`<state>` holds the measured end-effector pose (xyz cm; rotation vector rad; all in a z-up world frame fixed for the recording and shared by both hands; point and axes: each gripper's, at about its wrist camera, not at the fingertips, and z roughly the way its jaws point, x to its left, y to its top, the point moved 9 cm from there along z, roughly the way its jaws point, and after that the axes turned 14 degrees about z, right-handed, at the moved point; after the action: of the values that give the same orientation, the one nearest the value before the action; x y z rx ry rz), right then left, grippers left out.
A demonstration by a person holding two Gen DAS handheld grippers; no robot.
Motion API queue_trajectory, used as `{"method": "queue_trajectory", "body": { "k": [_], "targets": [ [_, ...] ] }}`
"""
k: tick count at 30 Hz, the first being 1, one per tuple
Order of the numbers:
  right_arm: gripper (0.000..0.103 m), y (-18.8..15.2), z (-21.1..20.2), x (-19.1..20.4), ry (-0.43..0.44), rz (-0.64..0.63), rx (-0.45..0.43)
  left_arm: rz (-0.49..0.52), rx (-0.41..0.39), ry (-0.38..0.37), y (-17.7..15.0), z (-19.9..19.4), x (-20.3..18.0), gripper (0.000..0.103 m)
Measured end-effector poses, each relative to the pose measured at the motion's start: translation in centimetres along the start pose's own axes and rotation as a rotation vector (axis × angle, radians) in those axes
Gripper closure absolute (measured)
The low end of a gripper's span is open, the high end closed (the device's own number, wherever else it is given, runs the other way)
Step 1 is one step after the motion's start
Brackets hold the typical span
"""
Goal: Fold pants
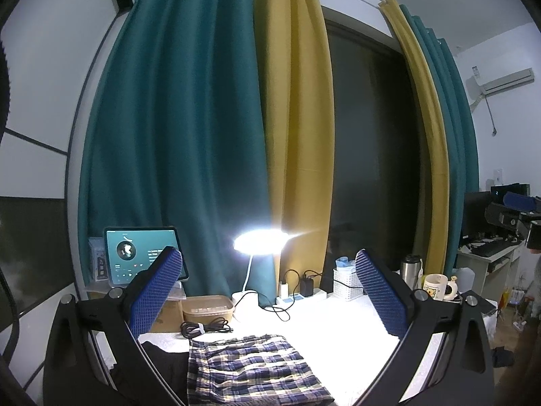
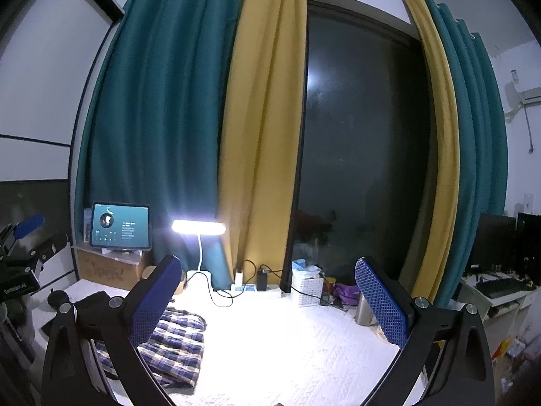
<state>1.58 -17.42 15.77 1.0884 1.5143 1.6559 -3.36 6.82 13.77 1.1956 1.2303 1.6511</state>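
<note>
Teal and yellow curtains are hanging behind a white textured table, which a desk lamp is lighting from the back edge. At far left a tablet is standing on a box. The plaid pants are lying flat and already compact on the near-left part of the table, beside a dark garment. The left gripper is hovering above them, fingers spread wide and holding nothing. The right gripper is hanging over bare table to the right of the pants, equally wide and empty. Judgement: both grippers are lining up for a grasp; each should be pinching one corner of the same edge, through all layers, keeping clear of the cable.
</note>
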Motion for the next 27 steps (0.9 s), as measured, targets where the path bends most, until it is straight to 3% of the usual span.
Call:
{"method": "queue_trajectory", "body": {
  "k": [27],
  "targets": [
    [0.0,-0.4,0.1,-1.4,-0.032,0.026,0.005,0.011,0.005,0.011,-0.2,0.1,-0.4,0.001]
  ]
}}
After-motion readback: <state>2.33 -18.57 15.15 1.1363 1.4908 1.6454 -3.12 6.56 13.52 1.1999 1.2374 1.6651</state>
